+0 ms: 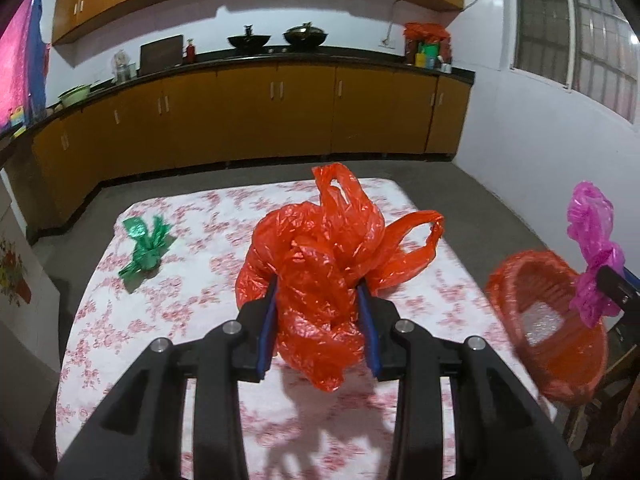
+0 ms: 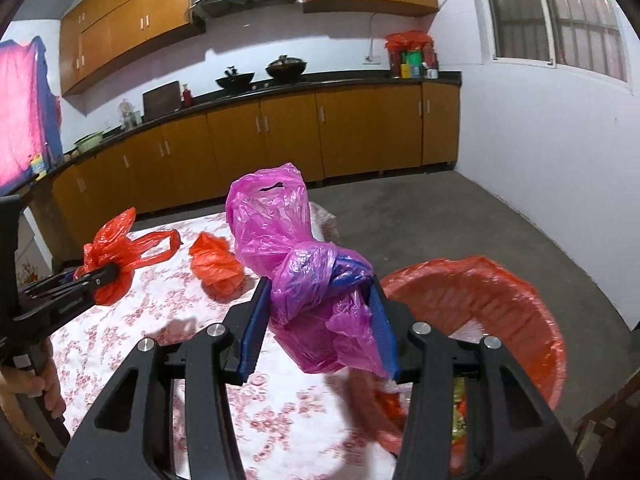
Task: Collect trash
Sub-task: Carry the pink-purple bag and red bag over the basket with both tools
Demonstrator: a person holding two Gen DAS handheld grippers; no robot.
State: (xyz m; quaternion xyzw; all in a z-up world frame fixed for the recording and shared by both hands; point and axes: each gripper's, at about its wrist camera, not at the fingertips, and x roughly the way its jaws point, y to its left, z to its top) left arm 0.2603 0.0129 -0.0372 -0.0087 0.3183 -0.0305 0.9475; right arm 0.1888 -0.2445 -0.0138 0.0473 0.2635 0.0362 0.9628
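The left hand-held gripper is clenched partway on a crumpled orange-red plastic carrier bag: its blue pads press into the bunched middle of the bag from both sides, and the bag's handles stick up and out beyond the fingers. The bag hangs above the table, which wears a white cloth with a pink flower print, and casts a shadow on the cloth below.

The right hand-held gripper grasps a crumpled magenta plastic bag in the same way, the jaws about half closed, with blue pads squeezing its twisted waist. It is held up near the table's right edge, just beside the round bin lined with an orange-red plastic bag, which stands off the table.

On the table lie a knotted green foil wrapper at the far left and a small crumpled orange-red plastic bag near the middle.
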